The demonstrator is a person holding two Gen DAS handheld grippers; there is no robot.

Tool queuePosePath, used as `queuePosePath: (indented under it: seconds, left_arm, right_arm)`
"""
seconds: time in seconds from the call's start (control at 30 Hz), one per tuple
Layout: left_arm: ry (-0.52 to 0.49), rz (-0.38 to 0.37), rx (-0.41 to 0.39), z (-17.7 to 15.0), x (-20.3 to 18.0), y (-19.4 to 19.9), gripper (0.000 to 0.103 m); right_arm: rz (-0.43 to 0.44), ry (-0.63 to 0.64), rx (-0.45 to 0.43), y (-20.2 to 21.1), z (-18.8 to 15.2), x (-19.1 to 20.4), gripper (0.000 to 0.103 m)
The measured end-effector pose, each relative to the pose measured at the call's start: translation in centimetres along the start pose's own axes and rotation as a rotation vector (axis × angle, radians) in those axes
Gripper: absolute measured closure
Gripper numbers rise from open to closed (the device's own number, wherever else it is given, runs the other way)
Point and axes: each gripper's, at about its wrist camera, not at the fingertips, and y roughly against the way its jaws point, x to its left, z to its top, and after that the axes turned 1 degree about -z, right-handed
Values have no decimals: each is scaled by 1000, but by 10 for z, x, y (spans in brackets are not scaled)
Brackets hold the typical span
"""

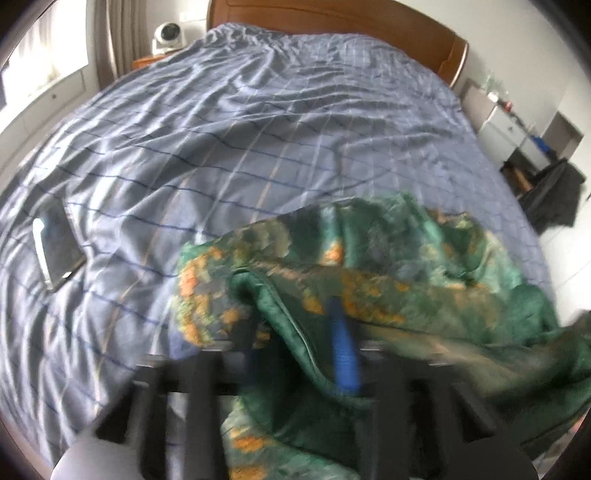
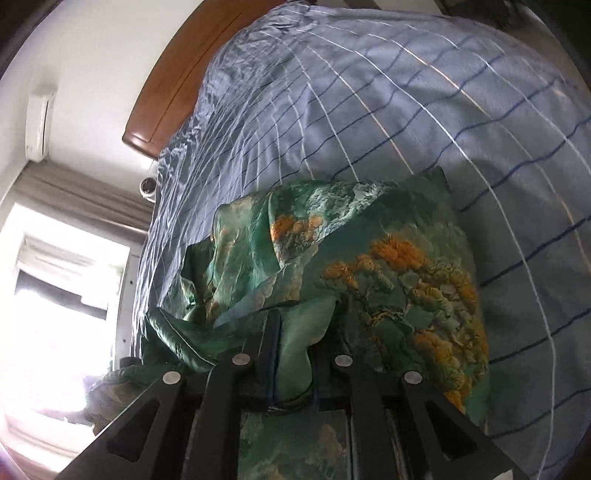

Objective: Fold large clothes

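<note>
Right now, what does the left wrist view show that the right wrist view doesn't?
Only the left wrist view: a phone lying on the sheet, and white drawers beside the bed. Only the right wrist view: a wall air conditioner and a bright window. Both: the green flowered garment, the blue checked bed sheet and the wooden headboard.

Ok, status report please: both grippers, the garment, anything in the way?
Left gripper open, cloth between its fingers. Right gripper shut on green garment, bunched on bed. Phone lies left, apart.
</note>
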Motion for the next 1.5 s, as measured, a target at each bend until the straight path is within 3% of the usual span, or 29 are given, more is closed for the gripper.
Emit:
queuePosePath:
  seconds: [0.03, 0.1, 0.13, 0.2, 0.27, 0.37, 0.47, 0.57, 0.63, 0.7, 0.73, 0.77, 0.8, 0.83, 0.97, 1.17, 1.27, 1.33, 1.43, 1.5]
  left_arm:
    - [15, -25, -17, 4, 2, 6, 22]
    - [43, -71, -75, 12, 7, 23, 15]
    - [60, -110, -98, 16, 12, 35, 12]
    - [76, -155, -117, 18, 20, 49, 10]
    - [57, -183, -127, 14, 29, 63, 8]
    - [-55, -222, -103, -6, 31, 69, 5]
    - [-233, -222, -27, -36, 20, 56, 2]
    - [-346, -115, 60, -54, 1, 22, 3]
    - [-390, -18, 66, -55, -13, 2, 3]
    - [-370, 10, 65, -48, -19, -12, 9]
    - [-337, 4, 70, -43, -21, -16, 36]
    - [-300, -1, 82, -39, -20, -17, 56]
    - [-267, 26, 95, -35, -18, -19, 90]
    - [-247, 44, 95, -33, -17, -17, 91]
    - [-214, 42, 15, -19, -12, 16, 94]
    - [-84, 40, -199, 37, -7, 47, 94]
    - [-115, 150, -245, 44, -17, 13, 94]
    - [-151, 225, -196, 37, -17, -28, 94]
    - [-148, 262, -105, 14, -2, -83, 91]
    - [-148, 260, -118, 3, 2, -96, 90]
  right_arm:
    - [10, -17, 5, -1, 2, -2, 88]
    - [46, -69, 13, 2, 7, -3, 80]
    - [76, -97, 11, 3, 10, -4, 68]
    - [139, -122, -2, 9, 15, -2, 29]
    - [167, -95, -62, 23, 19, 5, 13]
    - [164, -48, -120, 45, 23, 10, 13]
    - [29, 57, -116, 56, 19, 16, 13]
    - [-169, 300, -26, 43, -2, 33, 13]
    - [-219, 397, 28, 30, -19, 41, 13]
    - [-242, 464, 39, 23, -32, 49, 13]
    - [-267, 490, 29, 18, -36, 52, 13]
    - [-301, 502, 19, 13, -40, 57, 26]
    - [-319, 499, 21, 9, -41, 60, 73]
    - [-353, 497, 26, 7, -42, 61, 90]
    - [-428, 581, -49, 31, -50, 86, 92]
    - [-469, 642, -316, 79, -20, 134, 92]
    - [-469, 607, -385, 71, 5, 139, 92]
    - [-538, 646, -400, 48, 9, 135, 92]
    - [-649, 663, -317, -5, 7, 104, 92]
    - [-674, 651, -242, -36, 0, 79, 92]
